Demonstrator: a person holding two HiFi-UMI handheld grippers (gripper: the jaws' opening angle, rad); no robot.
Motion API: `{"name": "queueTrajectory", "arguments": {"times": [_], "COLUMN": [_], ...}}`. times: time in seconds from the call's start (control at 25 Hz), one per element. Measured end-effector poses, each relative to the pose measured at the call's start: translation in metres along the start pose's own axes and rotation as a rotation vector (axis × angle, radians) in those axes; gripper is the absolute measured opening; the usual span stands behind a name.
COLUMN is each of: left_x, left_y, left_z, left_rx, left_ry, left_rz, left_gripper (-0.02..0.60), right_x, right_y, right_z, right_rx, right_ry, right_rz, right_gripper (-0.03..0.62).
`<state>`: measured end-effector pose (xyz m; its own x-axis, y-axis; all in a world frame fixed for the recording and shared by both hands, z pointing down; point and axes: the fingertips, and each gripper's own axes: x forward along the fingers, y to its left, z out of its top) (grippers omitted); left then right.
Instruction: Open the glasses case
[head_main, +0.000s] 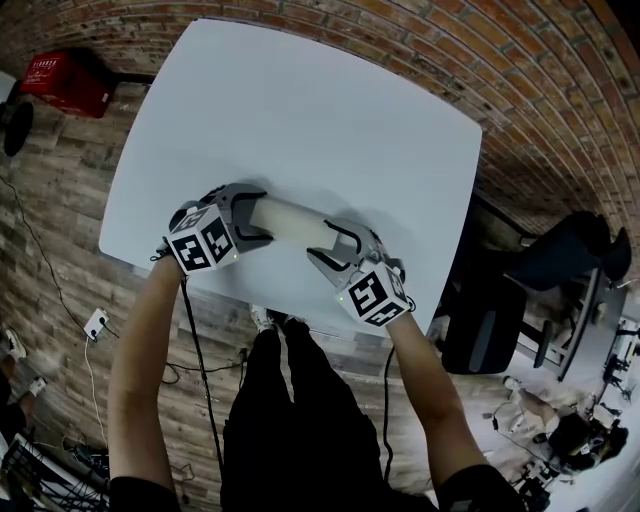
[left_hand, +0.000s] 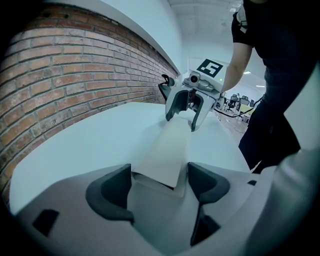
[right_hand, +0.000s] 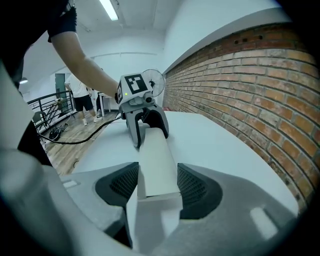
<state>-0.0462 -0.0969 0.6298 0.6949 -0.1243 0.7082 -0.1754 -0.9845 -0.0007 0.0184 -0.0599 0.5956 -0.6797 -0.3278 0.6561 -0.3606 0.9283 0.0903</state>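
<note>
A white oblong glasses case (head_main: 290, 222) lies on the white table (head_main: 300, 110) near its front edge, held at both ends. My left gripper (head_main: 262, 215) is shut on the case's left end, its dark pads against both sides. My right gripper (head_main: 322, 242) is shut on the right end. In the left gripper view the case (left_hand: 167, 150) runs from my left gripper (left_hand: 160, 185) to the right gripper (left_hand: 185, 112); a thin flap edge shows under its near end. In the right gripper view the case (right_hand: 156, 160) sits between the ribbed pads of my right gripper (right_hand: 157, 187), with the left gripper (right_hand: 147, 130) beyond.
A brick wall (right_hand: 250, 90) runs along the table's far side. On the floor are a red box (head_main: 65, 80) at the upper left, a socket strip (head_main: 95, 322) and cables. A black chair (head_main: 500, 320) stands to the table's right.
</note>
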Motion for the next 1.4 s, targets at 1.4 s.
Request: {"name": "queueTrajectory", "arguments": {"times": [1.4], "left_x": [-0.005], "left_y": [0.005], "left_z": [0.005], "left_rx": [-0.086], "left_ry": [-0.067], "left_rz": [-0.018], "left_gripper": [0.350], "right_x": [-0.006], "right_y": [-0.013], "right_z": [0.000], "right_rx": [0.077], "right_ry": [-0.044], "right_rz": [-0.038], "right_gripper": [0.232]}}
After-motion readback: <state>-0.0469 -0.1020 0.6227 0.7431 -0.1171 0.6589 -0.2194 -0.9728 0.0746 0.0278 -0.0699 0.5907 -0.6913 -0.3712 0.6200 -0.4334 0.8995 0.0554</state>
